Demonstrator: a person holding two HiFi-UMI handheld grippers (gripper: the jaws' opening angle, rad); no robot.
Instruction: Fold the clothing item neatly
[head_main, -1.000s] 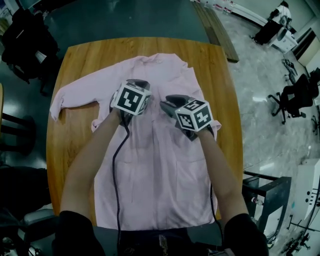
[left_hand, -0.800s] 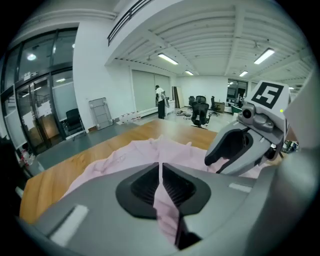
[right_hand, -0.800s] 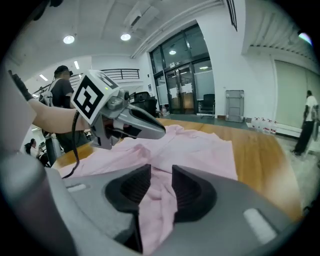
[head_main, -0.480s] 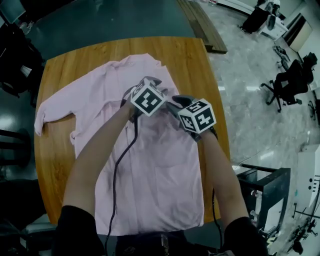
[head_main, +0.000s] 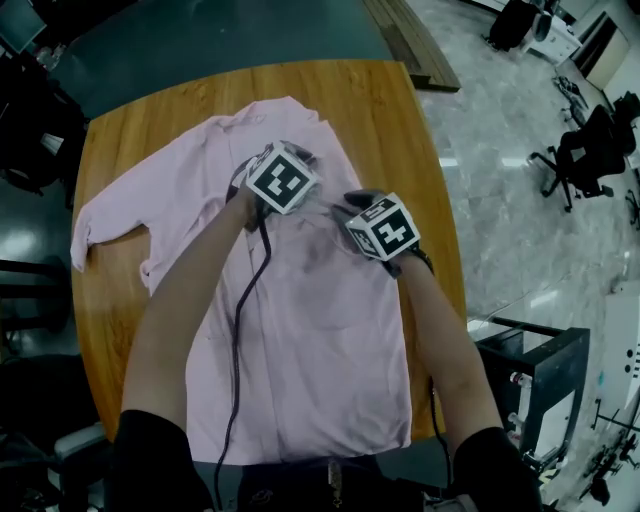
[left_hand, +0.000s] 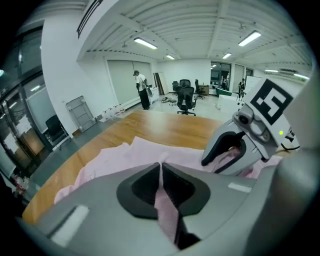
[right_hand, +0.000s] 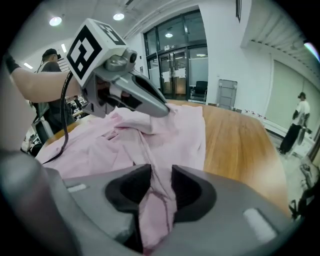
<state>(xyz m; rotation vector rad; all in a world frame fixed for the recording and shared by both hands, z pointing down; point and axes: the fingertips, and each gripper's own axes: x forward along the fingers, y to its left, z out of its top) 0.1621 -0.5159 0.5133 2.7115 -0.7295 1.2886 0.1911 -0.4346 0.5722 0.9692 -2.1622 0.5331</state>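
The shirt (head_main: 300, 340) is lying spread across the wooden tabletop (head_main: 115, 330), with its collar at the far end and one sleeve trailing out to the left. The left gripper (left_hand: 160, 169) is pinching a thin fold of the cloth near the collar, its jaws having just closed almost together. The right gripper (right_hand: 157, 175) is gripping a thicker bunch just beside it. Folding well probably means lifting both pinches evenly and keeping the cloth between them taut. No brand, label or lettering is showing.
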